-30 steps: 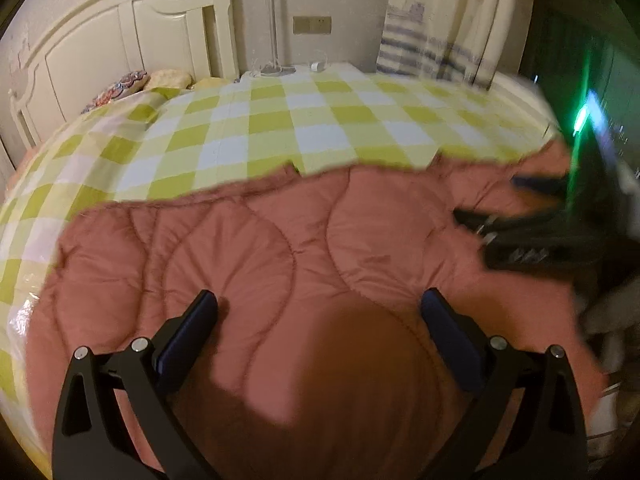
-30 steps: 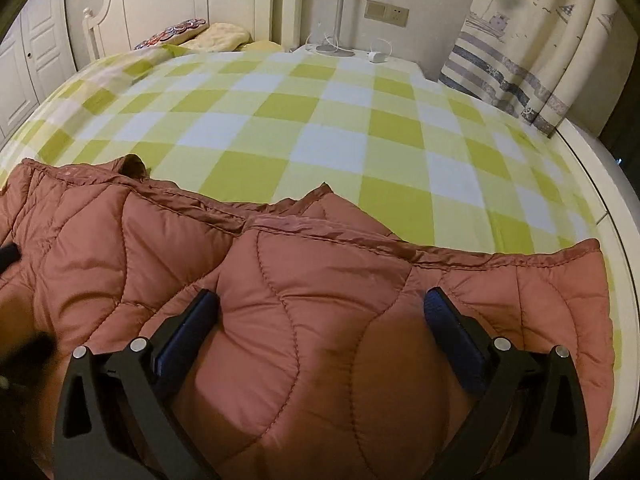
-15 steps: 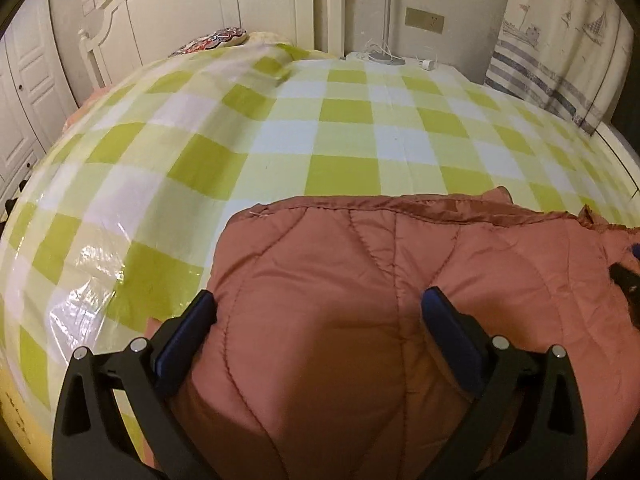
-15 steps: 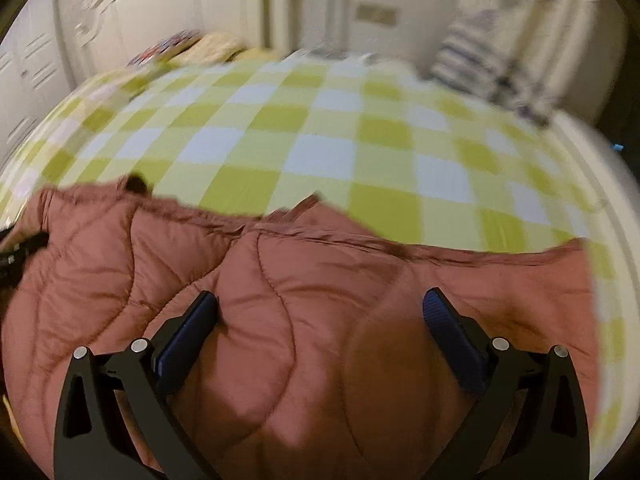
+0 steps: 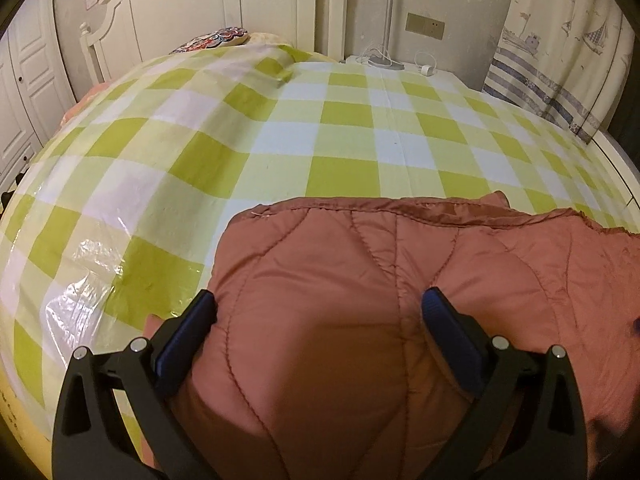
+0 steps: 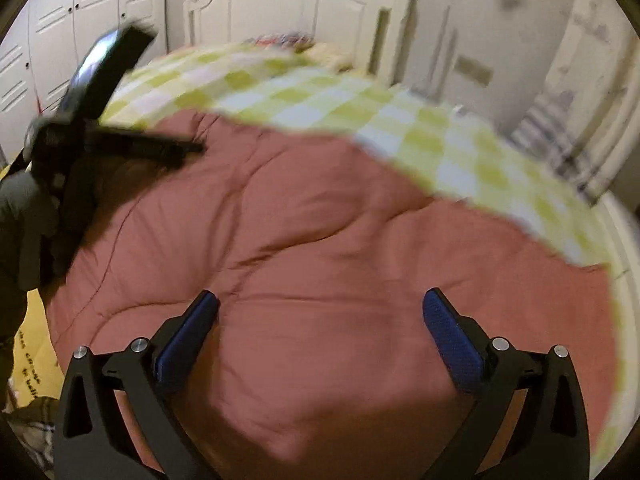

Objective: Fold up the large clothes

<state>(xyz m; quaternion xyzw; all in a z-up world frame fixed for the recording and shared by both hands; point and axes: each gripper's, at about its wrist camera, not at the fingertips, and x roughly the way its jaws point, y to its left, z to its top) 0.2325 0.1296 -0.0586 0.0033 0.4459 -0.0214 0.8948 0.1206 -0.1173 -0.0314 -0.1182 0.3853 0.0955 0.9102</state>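
Under both tongs, a quilted pink jacket (image 5: 360, 280) is lying on the checked bed (image 5: 280, 140). The left tongs (image 5: 318, 322) and right tongs (image 6: 320, 320) are standing wide open, gripping nothing.

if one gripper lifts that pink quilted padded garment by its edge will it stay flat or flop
The pink quilted padded garment would probably flop and drape, since its puffy panels already crease softly. Its sheen suggests it may slip on the glossy green checked bed cover. It is likely light for its bulk.

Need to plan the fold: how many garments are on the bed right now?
1. A single quilted jacket lies spread on the checked cover at the near edge, under both open grippers. Anything beneath it would be hidden.
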